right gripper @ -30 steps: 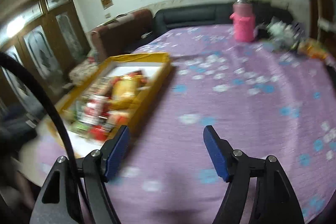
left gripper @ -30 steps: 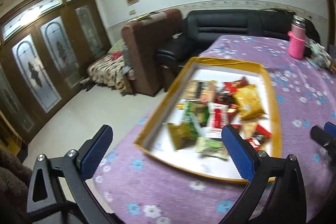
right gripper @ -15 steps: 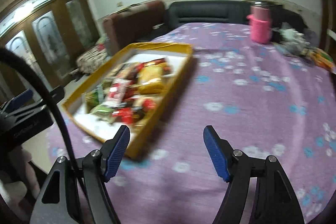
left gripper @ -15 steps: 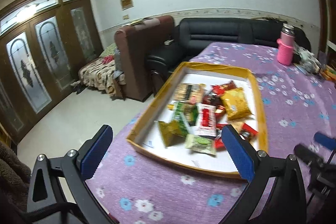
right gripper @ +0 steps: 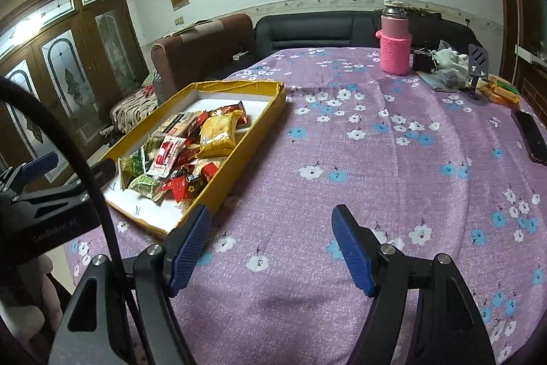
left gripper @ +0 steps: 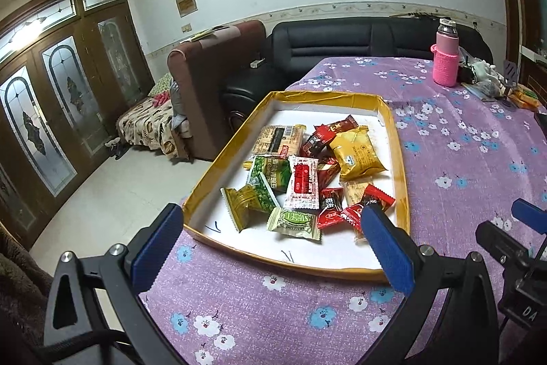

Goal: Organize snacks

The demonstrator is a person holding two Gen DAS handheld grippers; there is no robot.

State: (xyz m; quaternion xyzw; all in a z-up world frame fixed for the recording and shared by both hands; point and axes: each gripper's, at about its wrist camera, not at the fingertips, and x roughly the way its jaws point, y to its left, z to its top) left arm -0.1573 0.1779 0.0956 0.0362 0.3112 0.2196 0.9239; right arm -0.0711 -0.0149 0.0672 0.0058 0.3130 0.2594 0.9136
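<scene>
A shallow yellow-rimmed tray (left gripper: 398,146) with a white floor sits on the purple flowered tablecloth (left gripper: 478,166). It holds a heap of wrapped snacks: a yellow packet (left gripper: 358,155), a red-and-white packet (left gripper: 303,183), green packets (left gripper: 270,177) and several small red ones (left gripper: 331,203). My left gripper (left gripper: 273,248) is open and empty, just short of the tray's near edge. My right gripper (right gripper: 271,245) is open and empty over bare cloth, to the right of the tray (right gripper: 270,112) and its snacks (right gripper: 218,134).
A pink bottle (right gripper: 396,38) stands at the table's far side beside small clutter (right gripper: 448,67) and a phone stand (right gripper: 478,70). A dark phone (right gripper: 531,135) lies at the right edge. Sofas (left gripper: 328,43) stand beyond the table; the floor drops off at left.
Both grippers have pulled back and steadied, so the tray sits a little farther off in each view. The jaws stay open and no snack has moved.
</scene>
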